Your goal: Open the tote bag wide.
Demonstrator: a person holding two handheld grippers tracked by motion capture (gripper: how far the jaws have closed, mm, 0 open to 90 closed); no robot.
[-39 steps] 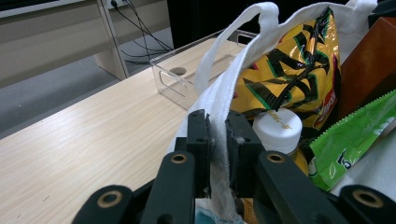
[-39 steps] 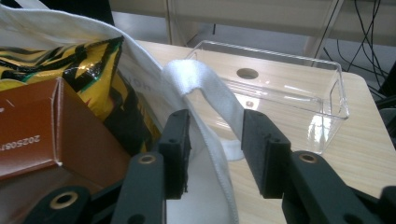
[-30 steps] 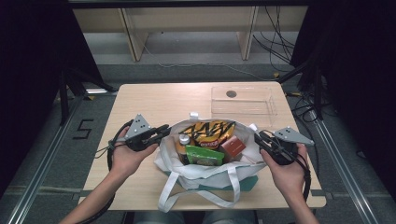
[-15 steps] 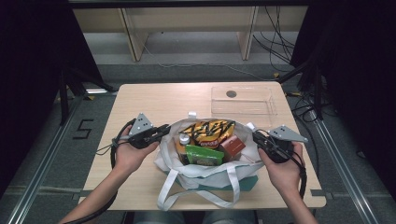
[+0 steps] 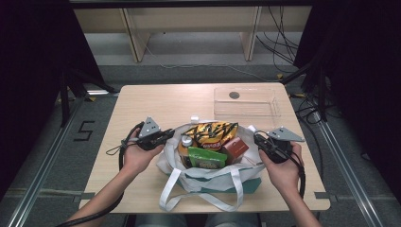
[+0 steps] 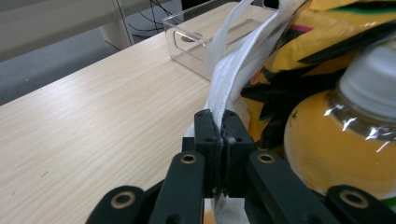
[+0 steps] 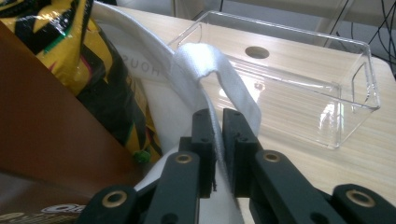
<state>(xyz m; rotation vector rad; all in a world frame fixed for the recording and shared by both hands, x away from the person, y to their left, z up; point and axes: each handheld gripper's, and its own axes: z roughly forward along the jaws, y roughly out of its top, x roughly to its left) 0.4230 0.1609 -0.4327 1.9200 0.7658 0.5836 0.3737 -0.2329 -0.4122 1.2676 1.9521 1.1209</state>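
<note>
Both jaws clamp the white tote bag (image 5: 208, 177): left gripper (image 6: 218, 135), right gripper (image 7: 215, 140). Soft fabric, heavy load; grip rim hems.

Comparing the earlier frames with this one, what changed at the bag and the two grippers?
Both sets of jaws have just been closing: the left gripper is now clamped on the white bag's rim fabric, and the right gripper pinches the fabric at the opposite side. The left hand sank slightly. The snacks, the bottle and the clear tray stayed put.
</note>
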